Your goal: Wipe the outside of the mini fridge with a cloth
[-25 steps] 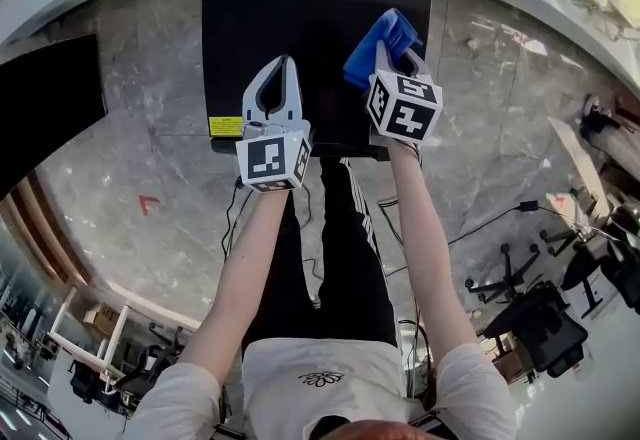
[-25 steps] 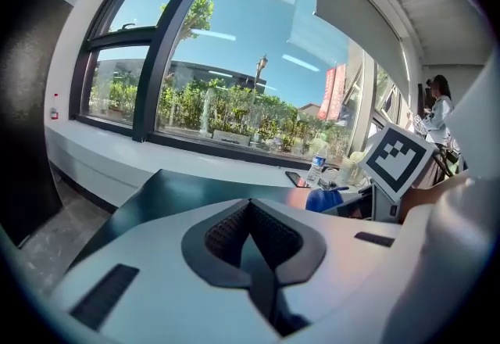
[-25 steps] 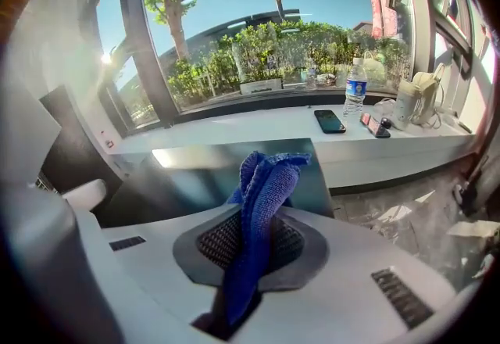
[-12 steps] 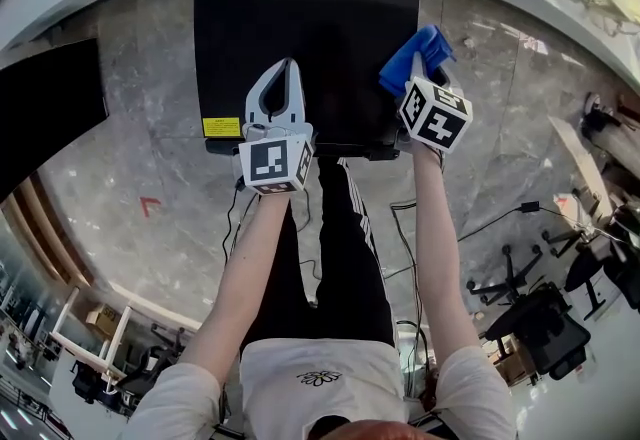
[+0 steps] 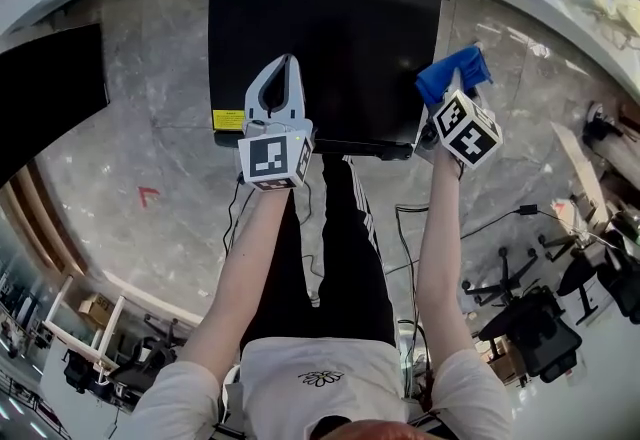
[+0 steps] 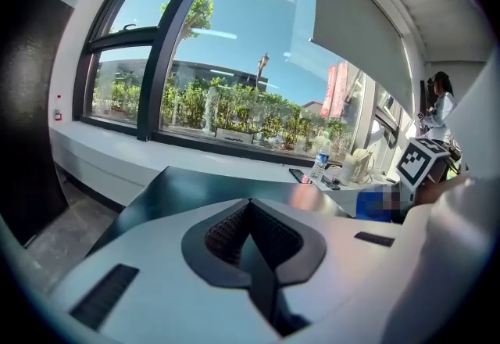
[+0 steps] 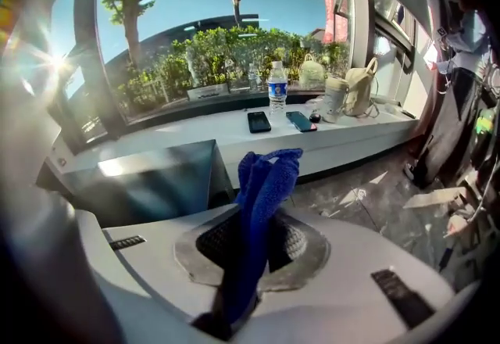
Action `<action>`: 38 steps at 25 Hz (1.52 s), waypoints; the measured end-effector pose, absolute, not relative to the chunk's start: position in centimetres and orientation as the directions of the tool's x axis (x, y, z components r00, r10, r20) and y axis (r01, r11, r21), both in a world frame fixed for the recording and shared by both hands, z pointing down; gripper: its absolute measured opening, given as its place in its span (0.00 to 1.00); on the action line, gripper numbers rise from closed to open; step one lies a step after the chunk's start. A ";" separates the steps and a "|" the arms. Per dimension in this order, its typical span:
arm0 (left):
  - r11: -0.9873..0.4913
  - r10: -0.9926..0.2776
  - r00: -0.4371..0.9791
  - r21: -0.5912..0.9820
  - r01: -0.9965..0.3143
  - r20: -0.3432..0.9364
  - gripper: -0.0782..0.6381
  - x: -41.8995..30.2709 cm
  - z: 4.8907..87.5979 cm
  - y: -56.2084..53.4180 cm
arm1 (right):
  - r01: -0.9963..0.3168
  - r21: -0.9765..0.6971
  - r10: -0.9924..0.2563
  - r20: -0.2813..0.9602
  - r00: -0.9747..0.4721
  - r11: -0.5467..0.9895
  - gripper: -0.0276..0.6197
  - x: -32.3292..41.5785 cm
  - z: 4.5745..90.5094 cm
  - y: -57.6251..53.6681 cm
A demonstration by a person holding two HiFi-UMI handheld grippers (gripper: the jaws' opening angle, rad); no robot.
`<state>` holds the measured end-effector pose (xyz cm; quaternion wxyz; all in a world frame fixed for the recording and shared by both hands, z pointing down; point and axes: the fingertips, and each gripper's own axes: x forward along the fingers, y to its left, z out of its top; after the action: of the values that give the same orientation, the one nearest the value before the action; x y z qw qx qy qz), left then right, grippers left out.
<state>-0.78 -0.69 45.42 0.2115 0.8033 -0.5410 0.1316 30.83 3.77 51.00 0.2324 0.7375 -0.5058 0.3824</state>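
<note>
The black mini fridge [image 5: 325,38] stands on the marble floor below me, seen from above. My left gripper [image 5: 288,61] hovers over the left half of its top, shut, with nothing between its jaws; the dark top [image 6: 195,186] lies just beyond its tips [image 6: 250,206]. My right gripper [image 5: 450,90] is at the fridge's right edge, shut on the blue cloth [image 5: 453,73]. The cloth [image 7: 262,186] sticks up out of the jaws [image 7: 254,219], and the fridge [image 7: 148,178] lies to its left.
A white window ledge [image 7: 234,135] runs behind the fridge, carrying two phones [image 7: 258,121], a water bottle [image 7: 276,91] and bags. A black panel [image 5: 45,93] stands at the left. Cables [image 5: 470,223] and office chairs [image 5: 530,313] are on the floor at the right.
My right gripper has carried the blue cloth rightward across the fridge top, from near the middle to the right edge. The left gripper has stayed put.
</note>
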 end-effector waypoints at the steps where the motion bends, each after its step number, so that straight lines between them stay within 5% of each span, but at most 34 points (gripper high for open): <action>1: -0.317 -0.815 0.374 0.198 -0.927 0.443 0.12 -1.3 45.5 -0.7 | -0.931 -0.044 -0.580 0.792 0.188 -0.362 0.15 30.3 50.5 3.8; 12: -0.263 -0.845 0.321 0.190 -0.946 0.427 0.12 -7.4 44.0 -1.7 | -0.979 -0.188 -0.722 0.688 -0.071 -0.083 0.15 15.5 43.8 -0.7; 24: -0.097 -0.881 0.162 0.165 -0.981 0.444 0.12 -19.6 44.5 -0.6 | -0.879 -0.431 -0.605 0.651 -0.459 0.203 0.15 -10.8 45.0 -2.5; 38: -0.008 -0.880 0.090 0.175 -0.985 0.466 0.12 -25.2 46.2 1.1 | -0.886 -0.417 -0.477 0.747 -0.462 0.204 0.15 -16.5 50.9 -1.2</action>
<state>-25.24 1.09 46.16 0.2317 0.7010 -0.6650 0.1126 -16.50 -1.16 50.94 0.2372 0.4611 -0.7389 0.4304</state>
